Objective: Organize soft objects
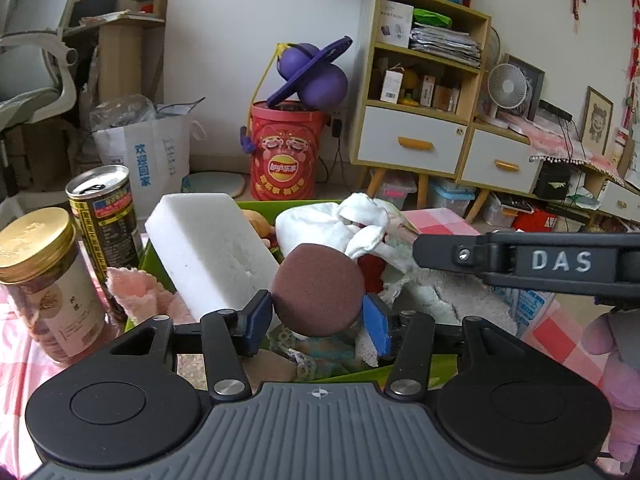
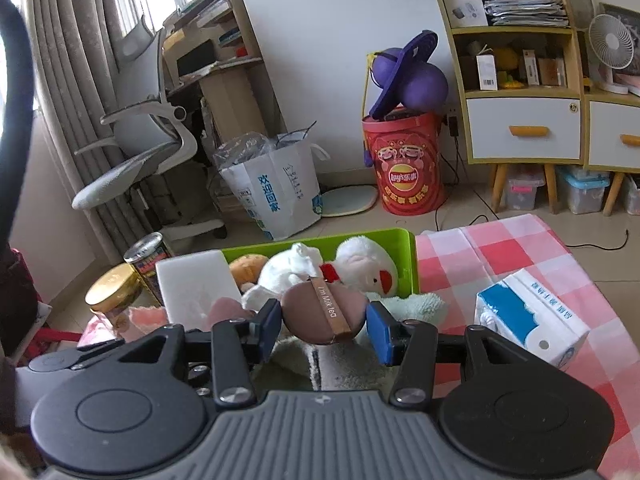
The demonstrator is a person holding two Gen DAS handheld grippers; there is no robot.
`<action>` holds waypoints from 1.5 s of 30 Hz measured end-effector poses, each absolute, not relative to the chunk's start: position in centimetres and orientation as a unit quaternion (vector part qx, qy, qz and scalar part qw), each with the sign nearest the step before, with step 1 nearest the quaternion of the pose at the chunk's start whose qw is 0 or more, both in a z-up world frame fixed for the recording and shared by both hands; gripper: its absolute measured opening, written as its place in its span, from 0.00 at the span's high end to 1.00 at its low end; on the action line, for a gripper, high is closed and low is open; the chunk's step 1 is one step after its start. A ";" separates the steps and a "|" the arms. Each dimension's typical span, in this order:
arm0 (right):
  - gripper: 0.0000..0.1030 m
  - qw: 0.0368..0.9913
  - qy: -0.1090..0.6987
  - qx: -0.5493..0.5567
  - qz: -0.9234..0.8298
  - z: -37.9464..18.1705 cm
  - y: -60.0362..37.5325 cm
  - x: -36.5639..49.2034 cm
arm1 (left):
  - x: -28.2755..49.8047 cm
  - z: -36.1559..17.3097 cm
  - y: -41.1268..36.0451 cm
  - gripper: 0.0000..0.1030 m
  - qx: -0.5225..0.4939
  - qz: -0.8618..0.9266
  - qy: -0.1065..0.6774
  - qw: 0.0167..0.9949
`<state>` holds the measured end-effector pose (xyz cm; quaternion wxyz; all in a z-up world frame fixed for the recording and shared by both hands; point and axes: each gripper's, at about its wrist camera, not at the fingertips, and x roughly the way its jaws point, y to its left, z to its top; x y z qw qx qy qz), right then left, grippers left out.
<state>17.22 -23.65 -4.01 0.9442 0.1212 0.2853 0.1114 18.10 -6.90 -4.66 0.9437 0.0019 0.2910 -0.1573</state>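
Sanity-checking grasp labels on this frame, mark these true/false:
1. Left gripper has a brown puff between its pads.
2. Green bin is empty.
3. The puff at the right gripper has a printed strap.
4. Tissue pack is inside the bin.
1. True: the left gripper has a round brown puff between its pads.
2. False: the green bin holds a white plush, a foam block and other soft things.
3. True: the right gripper has a strapped puff.
4. False: the tissue pack lies on the checkered cloth, right of the bin.
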 end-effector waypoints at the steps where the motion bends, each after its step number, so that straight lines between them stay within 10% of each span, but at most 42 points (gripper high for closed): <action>1: 0.83 0.944 0.287 0.122 0.110 -4.2 -23.6 17.3 | 18.0 -4.7 -6.9 0.50 0.004 -0.157 0.289 0.944; 29: 0.46 0.952 0.275 0.120 0.068 0.7 -26.1 12.2 | 13.0 -0.5 -2.7 0.05 -0.025 -0.125 0.291 0.948; 45: 0.33 0.933 0.350 0.075 0.037 1.6 -23.4 4.2 | 5.0 0.5 -1.4 0.05 -0.027 -0.059 0.400 0.914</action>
